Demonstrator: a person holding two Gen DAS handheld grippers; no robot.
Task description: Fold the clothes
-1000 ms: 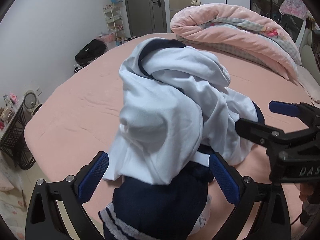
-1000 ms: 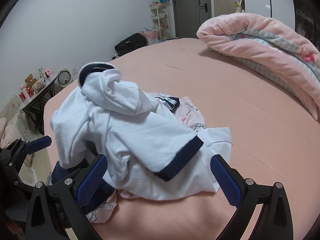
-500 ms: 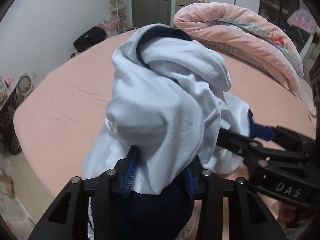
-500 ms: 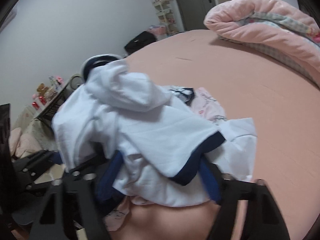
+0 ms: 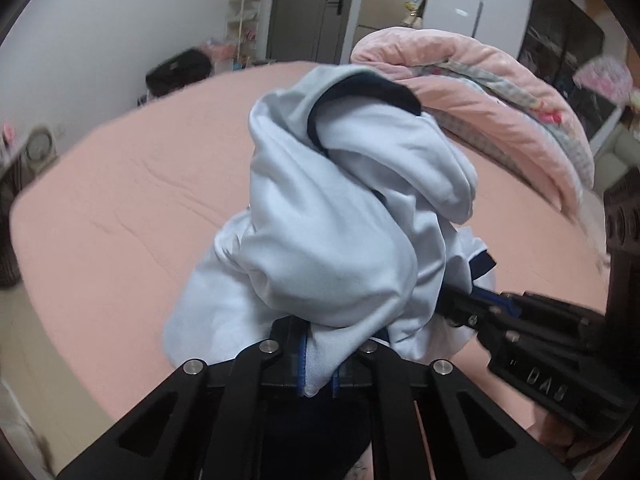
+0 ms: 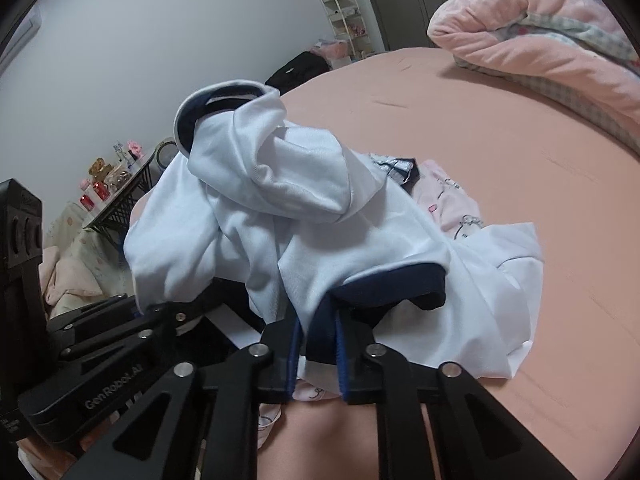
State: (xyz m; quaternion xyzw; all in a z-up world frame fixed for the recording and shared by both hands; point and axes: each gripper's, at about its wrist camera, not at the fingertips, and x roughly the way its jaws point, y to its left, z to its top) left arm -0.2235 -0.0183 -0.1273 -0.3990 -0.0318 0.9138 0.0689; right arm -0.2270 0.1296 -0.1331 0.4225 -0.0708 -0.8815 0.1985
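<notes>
Two hand-held grippers pinch soft crumpled white shirt [image 5: 332, 240], navy-trimmed cuff [image 6: 392, 280].

Pink bed [image 5: 120, 208], grey door [image 5: 308, 4].

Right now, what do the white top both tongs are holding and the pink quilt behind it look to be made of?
White top: soft matte knit, probably cotton jersey; it drapes in rounded folds, with navy trim. Pink quilt: plush, fleece-like, slightly sheeny; thick padded roll. Left tongs and right tongs pinch the top.
</notes>
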